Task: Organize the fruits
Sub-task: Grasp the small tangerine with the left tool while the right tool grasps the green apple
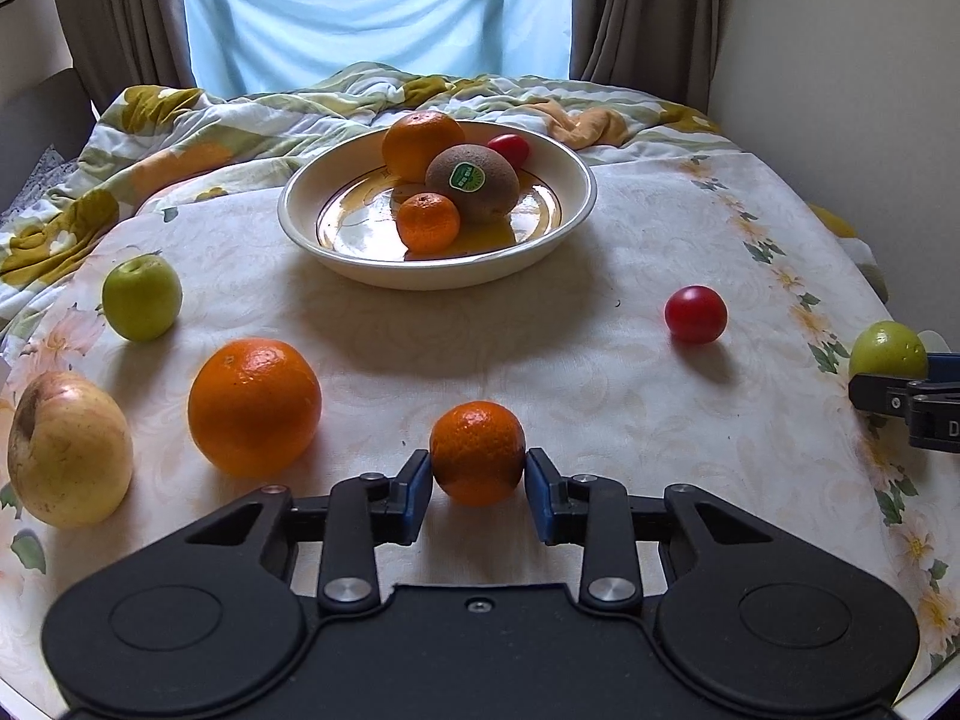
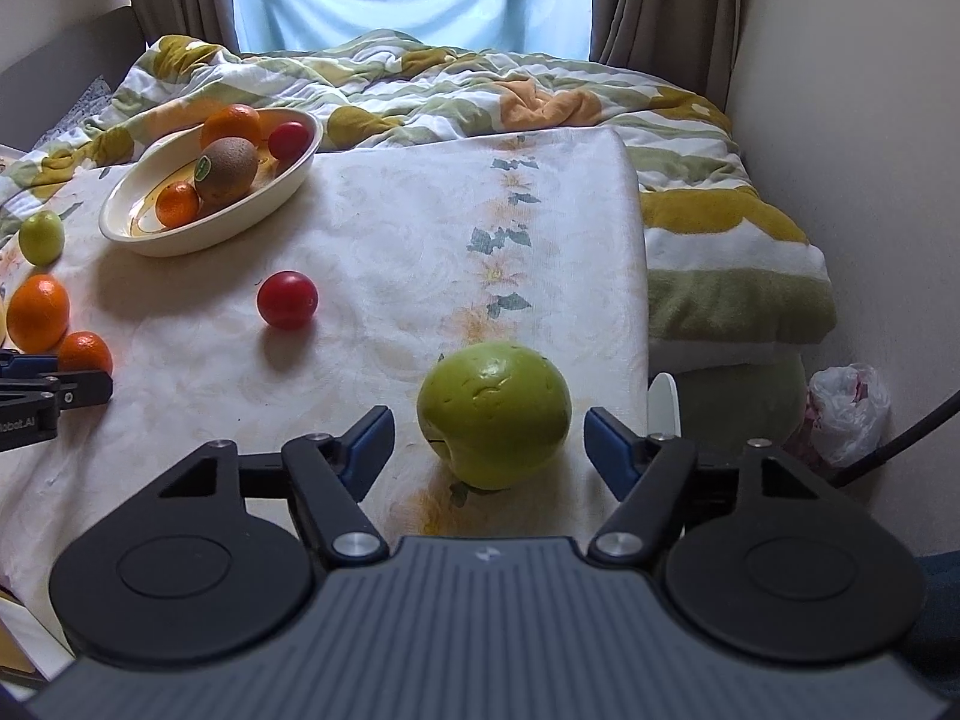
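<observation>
A cream bowl (image 1: pixel 576 216) holds an orange (image 1: pixel 423 141), a kiwi (image 1: pixel 474 180), a small mandarin (image 1: pixel 428 222) and a red tomato (image 1: pixel 510 147). My left gripper (image 1: pixel 478 468) has its blue pads against both sides of a mandarin (image 1: pixel 477 450) resting on the cloth. My right gripper (image 2: pixel 489 441) is open around a green apple (image 2: pixel 495 420) near the table's right edge, with gaps on both sides. The bowl also shows in the right wrist view (image 2: pixel 228 228).
Loose on the floral cloth: a big orange (image 1: pixel 255 405), a yellow apple (image 1: pixel 66 459), a small green apple (image 1: pixel 142 297) and a red tomato (image 1: pixel 696 313). A rumpled blanket (image 1: pixel 240 114) lies behind. The table edge (image 2: pixel 645 300) drops off at right.
</observation>
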The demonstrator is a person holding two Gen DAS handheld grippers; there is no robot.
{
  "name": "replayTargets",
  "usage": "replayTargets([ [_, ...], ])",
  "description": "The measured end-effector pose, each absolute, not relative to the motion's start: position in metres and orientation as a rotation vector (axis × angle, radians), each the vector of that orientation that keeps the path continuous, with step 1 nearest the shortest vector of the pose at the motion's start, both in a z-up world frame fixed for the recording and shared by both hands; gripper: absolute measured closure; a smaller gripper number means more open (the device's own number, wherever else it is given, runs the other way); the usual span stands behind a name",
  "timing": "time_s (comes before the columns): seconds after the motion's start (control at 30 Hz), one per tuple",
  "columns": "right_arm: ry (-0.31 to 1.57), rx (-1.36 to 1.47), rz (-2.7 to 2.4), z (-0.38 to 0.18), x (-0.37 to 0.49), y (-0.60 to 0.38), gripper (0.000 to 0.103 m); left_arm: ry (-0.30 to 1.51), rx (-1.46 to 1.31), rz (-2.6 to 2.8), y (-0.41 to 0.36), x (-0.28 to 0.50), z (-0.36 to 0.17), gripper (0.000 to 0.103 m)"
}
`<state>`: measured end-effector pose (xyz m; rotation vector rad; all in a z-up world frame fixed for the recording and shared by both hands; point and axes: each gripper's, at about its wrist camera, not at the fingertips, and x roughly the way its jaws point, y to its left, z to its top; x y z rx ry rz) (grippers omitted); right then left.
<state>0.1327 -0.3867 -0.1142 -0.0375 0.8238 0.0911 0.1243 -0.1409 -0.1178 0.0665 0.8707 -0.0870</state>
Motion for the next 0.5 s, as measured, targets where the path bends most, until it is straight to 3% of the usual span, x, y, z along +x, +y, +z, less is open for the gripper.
replayTargets([
  [0.5,0.835,-0.038,0.07,-0.118,0.144,-0.385,0.03,0.836,0.049,-0.112,-0.133,0.116,-0.1,0.066],
])
